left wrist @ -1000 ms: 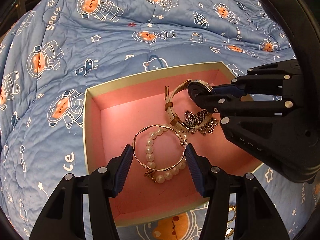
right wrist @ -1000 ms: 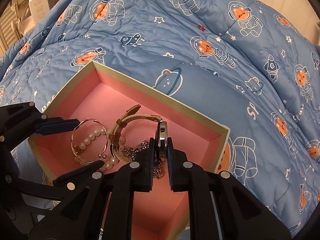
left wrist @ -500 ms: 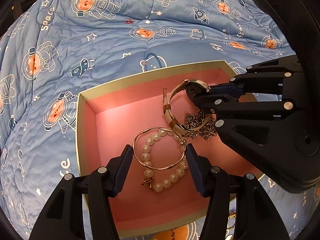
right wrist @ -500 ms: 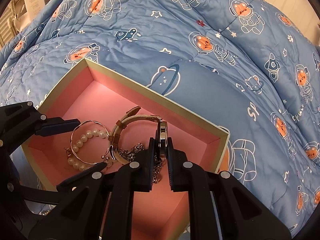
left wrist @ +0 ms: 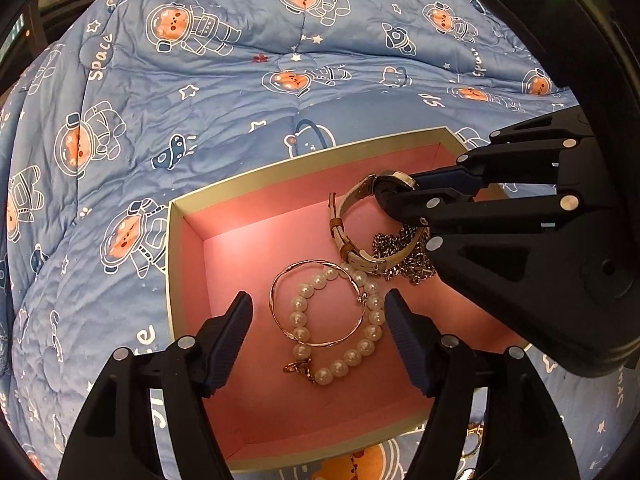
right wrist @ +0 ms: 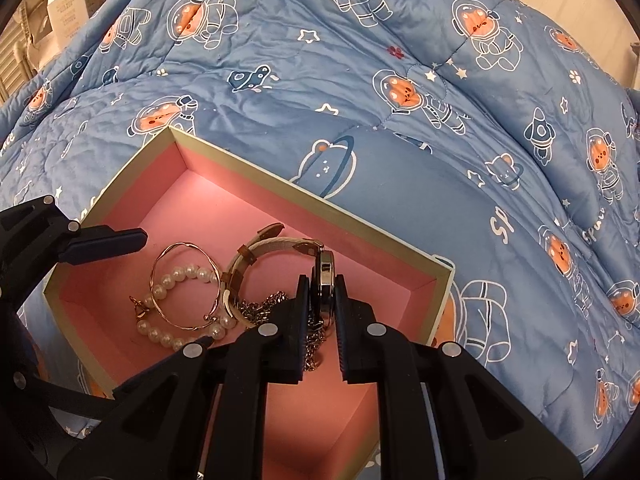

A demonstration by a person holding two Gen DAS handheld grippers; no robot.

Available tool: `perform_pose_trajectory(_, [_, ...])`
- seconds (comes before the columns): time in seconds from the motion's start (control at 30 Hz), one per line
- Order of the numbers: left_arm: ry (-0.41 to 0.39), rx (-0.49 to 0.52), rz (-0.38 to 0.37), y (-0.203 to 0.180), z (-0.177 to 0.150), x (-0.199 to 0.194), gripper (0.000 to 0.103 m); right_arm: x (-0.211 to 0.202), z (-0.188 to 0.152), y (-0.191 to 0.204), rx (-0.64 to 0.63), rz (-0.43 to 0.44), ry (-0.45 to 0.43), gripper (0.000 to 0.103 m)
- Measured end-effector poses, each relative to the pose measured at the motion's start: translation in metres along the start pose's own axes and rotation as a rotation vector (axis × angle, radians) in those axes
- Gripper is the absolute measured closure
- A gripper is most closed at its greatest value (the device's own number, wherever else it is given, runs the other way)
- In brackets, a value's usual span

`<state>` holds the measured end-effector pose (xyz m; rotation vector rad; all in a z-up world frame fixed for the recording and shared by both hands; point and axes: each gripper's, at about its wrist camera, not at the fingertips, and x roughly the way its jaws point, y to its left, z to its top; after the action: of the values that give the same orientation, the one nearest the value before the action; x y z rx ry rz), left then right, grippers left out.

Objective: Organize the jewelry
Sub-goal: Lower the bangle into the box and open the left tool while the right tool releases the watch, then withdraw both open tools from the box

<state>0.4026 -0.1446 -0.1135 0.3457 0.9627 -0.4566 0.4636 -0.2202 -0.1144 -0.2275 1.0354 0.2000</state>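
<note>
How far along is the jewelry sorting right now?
Done: the pearl bracelet, gold bangle and chain lie in the pink box. In hand: the right gripper is shut on the watch over the box; the left gripper is open. Left: release the watch, then the gold piece outside the box.

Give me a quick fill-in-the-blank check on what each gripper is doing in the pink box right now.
1. The right gripper is shut on the ____ face.
2. The left gripper is ____, its fingers either side of the pearl bracelet.
3. The gold bangle lies over the ____ bracelet.
4. The silver chain lies inside the ____ box.

Missing words: watch; open; pearl; pink
</note>
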Motion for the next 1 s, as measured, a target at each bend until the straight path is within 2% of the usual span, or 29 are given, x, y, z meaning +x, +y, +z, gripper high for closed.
perform_pose_trajectory(0.07, [-0.004, 0.017, 0.020, -0.003, 0.000, -0.002, 0.036, -0.003, 0.000, -0.001, 0.004, 0.002, -0.009, 0.090])
perform_pose_trajectory(0.13, [-0.012, 0.034, 0.035, -0.006, 0.000, -0.005, 0.036, -0.008, 0.001, -0.001, 0.011, 0.020, -0.026, 0.080])
perform_pose_trajectory(0.2, [-0.026, 0.044, 0.037, -0.008, -0.001, -0.010, 0.032, -0.017, 0.000, -0.003, 0.029, 0.036, -0.065, 0.046])
perform_pose_trajectory(0.37, [-0.065, 0.017, 0.050, -0.006, -0.011, -0.028, 0.023, -0.042, -0.006, -0.012, 0.087, 0.061, -0.158, 0.044])
perform_pose_trajectory(0.47, [-0.094, -0.038, 0.041, 0.001, -0.025, -0.043, 0.020, -0.057, -0.016, -0.018, 0.132, 0.067, -0.197, 0.037])
perform_pose_trajectory(0.53, [-0.115, -0.089, 0.037, 0.008, -0.038, -0.055, 0.017, -0.068, -0.028, -0.021, 0.155, 0.079, -0.219, 0.037])
perform_pose_trajectory(0.67, [-0.152, -0.181, 0.029, 0.018, -0.073, -0.077, 0.013, -0.091, -0.061, -0.016, 0.161, 0.081, -0.269, 0.037])
perform_pose_trajectory(0.8, [-0.150, -0.239, 0.052, 0.020, -0.110, -0.090, 0.013, -0.108, -0.100, -0.002, 0.150, 0.082, -0.302, 0.037])
perform_pose_trajectory(1.0, [-0.143, -0.281, 0.061, 0.013, -0.161, -0.105, 0.013, -0.113, -0.155, 0.022, 0.162, 0.099, -0.273, 0.037])
